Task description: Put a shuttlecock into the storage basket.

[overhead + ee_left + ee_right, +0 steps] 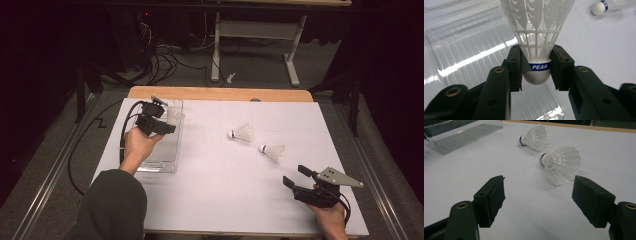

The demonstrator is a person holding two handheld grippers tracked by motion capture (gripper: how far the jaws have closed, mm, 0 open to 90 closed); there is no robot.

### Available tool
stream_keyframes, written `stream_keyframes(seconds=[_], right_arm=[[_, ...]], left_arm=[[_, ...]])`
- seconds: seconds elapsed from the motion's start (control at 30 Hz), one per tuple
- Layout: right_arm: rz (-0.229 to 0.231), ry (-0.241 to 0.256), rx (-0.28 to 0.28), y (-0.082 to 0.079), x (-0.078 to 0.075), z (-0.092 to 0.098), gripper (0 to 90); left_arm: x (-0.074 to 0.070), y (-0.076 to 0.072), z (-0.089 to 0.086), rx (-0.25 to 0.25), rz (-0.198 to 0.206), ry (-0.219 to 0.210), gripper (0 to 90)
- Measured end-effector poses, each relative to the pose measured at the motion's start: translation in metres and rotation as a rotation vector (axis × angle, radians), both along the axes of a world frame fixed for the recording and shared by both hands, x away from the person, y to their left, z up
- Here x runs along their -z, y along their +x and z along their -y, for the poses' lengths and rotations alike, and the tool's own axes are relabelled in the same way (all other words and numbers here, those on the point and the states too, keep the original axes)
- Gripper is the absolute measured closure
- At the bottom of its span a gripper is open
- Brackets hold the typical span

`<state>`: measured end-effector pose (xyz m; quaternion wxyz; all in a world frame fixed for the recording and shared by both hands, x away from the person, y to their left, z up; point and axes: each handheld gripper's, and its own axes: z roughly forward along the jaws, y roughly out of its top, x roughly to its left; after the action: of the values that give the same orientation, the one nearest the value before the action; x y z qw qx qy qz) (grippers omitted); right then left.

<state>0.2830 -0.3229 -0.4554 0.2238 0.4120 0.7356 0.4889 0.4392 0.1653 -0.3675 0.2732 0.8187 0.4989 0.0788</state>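
We see bright overhead light on the white table [225, 165], dark surroundings in the high view. Glare streaks run across the clear tray [469, 50] in the left gripper view. Soft shadows under the shuttlecock [560, 165] in the right gripper view. Near jaws slightly soft; all views low-res.

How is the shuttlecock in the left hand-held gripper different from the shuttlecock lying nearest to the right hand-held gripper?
The held shuttlecock is clamped at its cork by the left hand-held gripper above the clear tray; the near shuttlecock lies free on its side on the white table, ahead of the open right hand-held gripper. Both are white with a blue band.
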Motion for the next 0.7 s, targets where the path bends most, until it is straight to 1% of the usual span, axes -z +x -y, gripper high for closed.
stream_keyframes(seconds=[0.27,0.4,0.53,0.7], right_arm=[[0.001,-0.001,-0.002,0.000,0.000,0.000,26.8],[0.000,-0.001,-0.002,0.000,0.000,0.000,26.8],[-0.001,0.001,-0.001,0.000,0.000,0.000,26.7],[-0.002,0.001,-0.002,0.000,0.000,0.000,26.7]], left_arm=[[0.005,0.008,-0.002,-0.034,-0.002,0.022,64.9],[0.008,0.012,-0.002,-0.053,-0.007,0.022,64.9],[0.012,0.016,-0.002,-0.066,-0.015,0.045,64.9],[0.015,0.020,0.000,-0.071,-0.026,0.058,64.9]])
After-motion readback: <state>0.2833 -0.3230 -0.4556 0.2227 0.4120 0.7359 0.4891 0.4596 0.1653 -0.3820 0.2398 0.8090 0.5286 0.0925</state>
